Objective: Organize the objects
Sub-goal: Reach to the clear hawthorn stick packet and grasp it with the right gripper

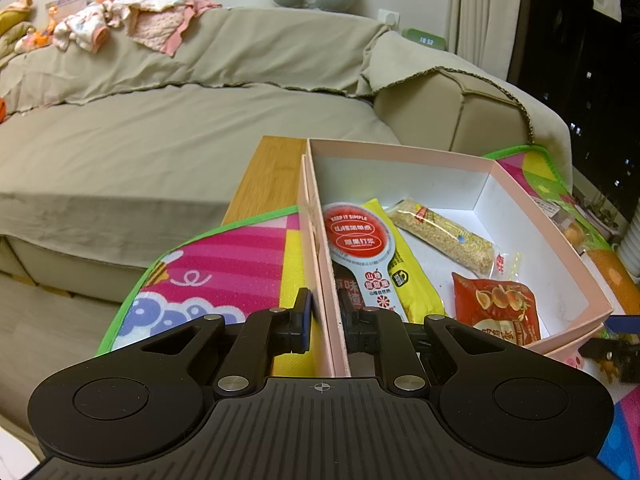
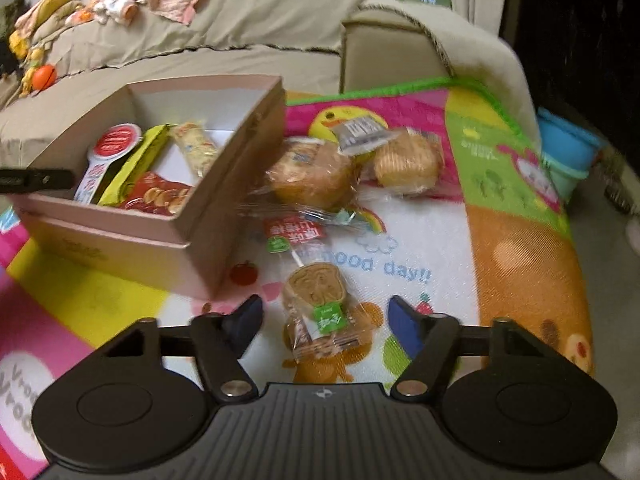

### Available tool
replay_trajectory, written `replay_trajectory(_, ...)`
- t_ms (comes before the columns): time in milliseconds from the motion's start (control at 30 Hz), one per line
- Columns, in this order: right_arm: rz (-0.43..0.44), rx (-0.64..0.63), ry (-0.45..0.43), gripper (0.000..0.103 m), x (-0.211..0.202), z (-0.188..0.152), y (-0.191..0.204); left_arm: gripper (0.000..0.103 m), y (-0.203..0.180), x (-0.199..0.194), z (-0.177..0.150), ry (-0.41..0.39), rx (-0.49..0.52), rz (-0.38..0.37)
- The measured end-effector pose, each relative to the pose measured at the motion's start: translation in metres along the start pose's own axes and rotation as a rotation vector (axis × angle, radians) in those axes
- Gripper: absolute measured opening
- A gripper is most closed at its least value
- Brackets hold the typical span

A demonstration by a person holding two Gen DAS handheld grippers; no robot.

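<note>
A pink box point(image 1: 400, 152) stands on a colourful play mat and holds a red-and-white spoon-shaped snack pack point(image 1: 356, 240), a yellow pack point(image 1: 416, 280), a sesame bar point(image 1: 444, 236) and a red nut pack point(image 1: 496, 308). My left gripper point(image 1: 326, 320) is shut on the box's near left wall. In the right wrist view the box point(image 2: 160, 232) is at the left. My right gripper point(image 2: 324, 320) is open, its fingers on either side of a wrapped brown biscuit point(image 2: 320, 304) on the mat. Two wrapped cakes point(image 2: 308, 176) point(image 2: 408, 164) and a red-labelled lollipop pack point(image 2: 292, 236) lie beyond it.
A beige sofa point(image 1: 180, 128) with baby clothes point(image 1: 132, 20) stands behind the mat. A wooden board point(image 1: 264, 176) lies left of the box. A blue tub point(image 2: 568, 156) sits off the mat's right edge. A small silver packet point(image 2: 360, 132) rests on the cakes.
</note>
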State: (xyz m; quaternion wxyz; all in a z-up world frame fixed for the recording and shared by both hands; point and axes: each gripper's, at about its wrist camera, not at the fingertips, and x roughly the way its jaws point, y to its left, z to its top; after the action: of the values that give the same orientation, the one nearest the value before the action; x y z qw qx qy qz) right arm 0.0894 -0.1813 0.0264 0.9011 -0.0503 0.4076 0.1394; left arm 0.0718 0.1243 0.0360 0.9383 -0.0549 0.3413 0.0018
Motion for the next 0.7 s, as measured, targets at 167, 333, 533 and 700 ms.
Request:
replay_trajectory(167,0.026,0.036,0.015,0.044,-0.006,-0.001,-0.003,0.015,0.0,0.0,0.0,0.001,0.003,0.0)
replay_trajectory(333,-0.024,0.035,0.05,0.043,-0.027,-0.021,-0.002,0.015,0.001,-0.001,-0.001,0.0,0.003,0.001)
replay_trajectory(533,0.025,0.068,0.096,0.044,-0.055,-0.048,0.004,0.015,0.001,-0.002,-0.002,0.002,0.011,0.003)
replay_trajectory(700,0.089,0.041,0.082,0.048,-0.065,-0.047,0.018,0.015,0.001,-0.002,-0.001,0.004,0.011,0.001)
